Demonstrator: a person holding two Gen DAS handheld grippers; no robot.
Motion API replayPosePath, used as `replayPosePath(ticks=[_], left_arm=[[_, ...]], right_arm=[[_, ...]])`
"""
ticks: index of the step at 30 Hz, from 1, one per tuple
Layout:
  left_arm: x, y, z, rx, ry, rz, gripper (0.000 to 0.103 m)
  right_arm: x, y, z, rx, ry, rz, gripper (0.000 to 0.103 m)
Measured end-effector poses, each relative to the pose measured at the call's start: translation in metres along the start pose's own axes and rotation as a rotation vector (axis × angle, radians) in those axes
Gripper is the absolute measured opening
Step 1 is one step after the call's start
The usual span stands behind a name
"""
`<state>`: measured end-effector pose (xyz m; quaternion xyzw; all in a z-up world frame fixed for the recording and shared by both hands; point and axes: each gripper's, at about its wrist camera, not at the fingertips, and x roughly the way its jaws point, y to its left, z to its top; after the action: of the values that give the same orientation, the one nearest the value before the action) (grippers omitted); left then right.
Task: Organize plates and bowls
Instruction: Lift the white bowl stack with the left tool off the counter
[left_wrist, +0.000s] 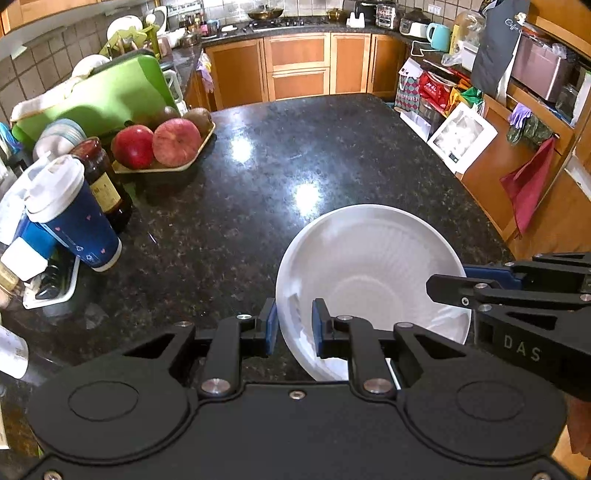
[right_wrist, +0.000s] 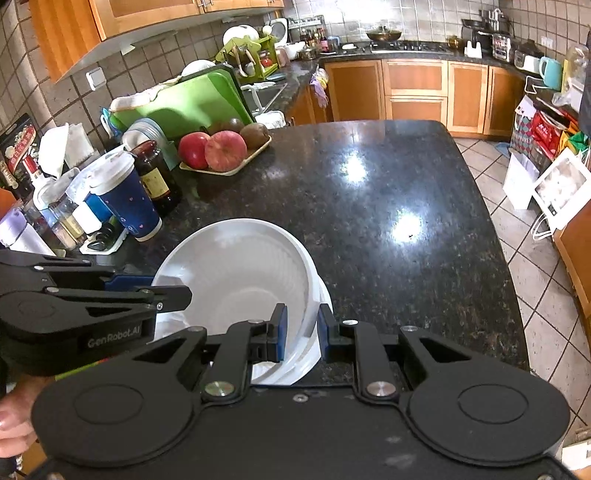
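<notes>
A stack of white ribbed bowls (left_wrist: 373, 273) sits on the black granite counter (left_wrist: 280, 166), near its front edge. My left gripper (left_wrist: 294, 326) straddles the left rim of the stack, one blue pad inside and one outside, closed on the wall. My right gripper (right_wrist: 300, 332) grips the right rim of the same stack (right_wrist: 236, 273) the same way. Each gripper shows in the other's view, at the right edge of the left wrist view (left_wrist: 480, 295) and the left edge of the right wrist view (right_wrist: 147, 291).
On the left stand a blue paper cup (left_wrist: 74, 218), a dark sauce bottle (left_wrist: 105, 181), a tray of apples and kiwis (left_wrist: 162, 147) and a green cutting board (left_wrist: 99, 96). Bags and boxes (left_wrist: 443, 110) line the floor on the right.
</notes>
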<state>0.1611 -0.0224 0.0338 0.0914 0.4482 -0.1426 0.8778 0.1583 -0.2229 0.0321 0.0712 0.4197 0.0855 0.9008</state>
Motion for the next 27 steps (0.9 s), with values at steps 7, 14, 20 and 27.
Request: replayPosePath(ticks=[7, 14, 20, 27], left_arm=[[0.006, 0.0, -0.002, -0.009, 0.016, 0.002, 0.025], [0.014, 0.001, -0.001, -0.003, 0.036, -0.013, 0.025], [0.02, 0.002, -0.002, 0.007, 0.044, -0.021, 0.027], [0.022, 0.0, -0.003, 0.029, 0.034, -0.013, 0.034]], right_arm=[[0.007, -0.003, -0.003, -0.002, 0.023, 0.006, 0.02], [0.012, -0.004, -0.001, 0.002, 0.036, 0.003, 0.021], [0.019, -0.005, -0.001, 0.0, 0.054, -0.002, 0.022], [0.026, -0.003, -0.002, -0.008, 0.056, -0.02, 0.022]])
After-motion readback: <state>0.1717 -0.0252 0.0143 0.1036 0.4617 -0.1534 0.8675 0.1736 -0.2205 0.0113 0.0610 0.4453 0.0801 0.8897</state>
